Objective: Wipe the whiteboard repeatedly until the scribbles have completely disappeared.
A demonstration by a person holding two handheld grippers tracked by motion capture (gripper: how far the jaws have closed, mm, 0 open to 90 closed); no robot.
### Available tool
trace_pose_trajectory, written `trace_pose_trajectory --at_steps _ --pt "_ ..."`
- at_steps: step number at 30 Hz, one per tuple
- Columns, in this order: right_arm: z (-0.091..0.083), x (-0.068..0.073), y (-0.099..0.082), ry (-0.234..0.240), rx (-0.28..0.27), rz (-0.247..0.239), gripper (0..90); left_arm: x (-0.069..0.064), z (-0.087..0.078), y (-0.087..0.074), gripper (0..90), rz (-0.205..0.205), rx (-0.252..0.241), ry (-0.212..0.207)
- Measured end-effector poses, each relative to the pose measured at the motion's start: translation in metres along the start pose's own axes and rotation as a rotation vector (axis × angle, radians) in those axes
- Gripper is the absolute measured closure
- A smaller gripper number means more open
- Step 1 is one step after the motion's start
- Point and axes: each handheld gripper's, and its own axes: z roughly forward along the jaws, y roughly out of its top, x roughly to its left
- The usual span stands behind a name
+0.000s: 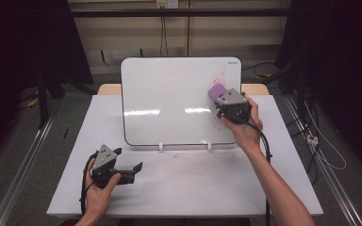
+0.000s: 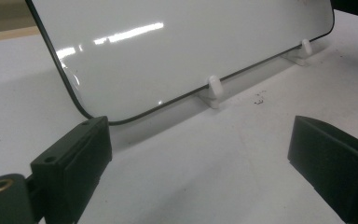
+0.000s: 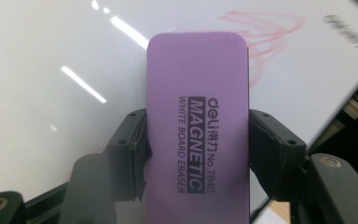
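One purple eraser (image 3: 198,126), a smooth rounded slab with black print, sits clamped between the right gripper (image 3: 198,154) jaws, pressed to the glossy whiteboard (image 1: 169,101) near faint red scribbles (image 3: 265,32). The left gripper (image 1: 129,165) rests on the white table (image 1: 193,183), jaws wide apart, holding nothing. Two white clips (image 2: 214,88) prop the board.

Both forearms were bare. Each black gripper — left gripper (image 1: 131,168), right gripper (image 1: 220,109) — carried a grey three-cornered plate, brass-ringed screw holes and a trailing black cable.
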Motion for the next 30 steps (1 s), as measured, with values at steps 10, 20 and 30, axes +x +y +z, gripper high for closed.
trace_pose_trajectory --at_steps 10,20,30 --pt "0.007 -0.028 0.016 -0.083 0.000 0.024 41.9 0.002 -0.001 -0.001 6.0 -0.010 -0.002 0.000" --pt "-0.001 0.018 -0.004 0.044 -0.018 -0.006 41.9 0.000 0.001 0.000 6.0 -0.004 0.002 -0.001" --pt "0.005 0.013 0.007 0.040 -0.039 0.026 41.9 0.000 0.000 0.000 6.1 0.005 0.000 -0.006"
